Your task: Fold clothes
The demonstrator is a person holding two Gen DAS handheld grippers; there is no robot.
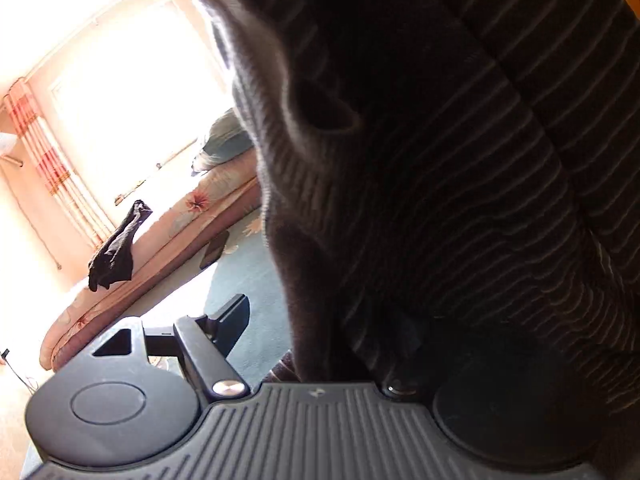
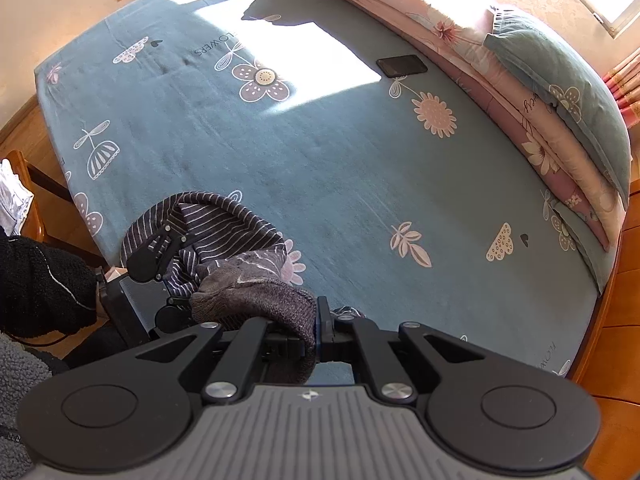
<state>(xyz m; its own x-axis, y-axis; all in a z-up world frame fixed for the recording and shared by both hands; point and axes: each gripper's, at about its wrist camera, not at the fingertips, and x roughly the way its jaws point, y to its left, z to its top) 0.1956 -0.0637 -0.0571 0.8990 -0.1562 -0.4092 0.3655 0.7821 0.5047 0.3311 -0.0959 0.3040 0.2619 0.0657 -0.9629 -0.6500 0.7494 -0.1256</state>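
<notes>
Sweater [image 2: 256,292] pinched between right gripper's [image 2: 310,336] fingers.

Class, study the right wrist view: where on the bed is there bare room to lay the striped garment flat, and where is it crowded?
Free: the wide bedsheet between the phone, the folded quilts and the striped garment. Crowded: the near-left corner, where the right gripper and left gripper bunch the garment.

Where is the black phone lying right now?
In the right wrist view the phone lies flat on the blue flowered bedsheet, far side, at the sunlit patch's edge, beside the folded pink quilt.
</notes>
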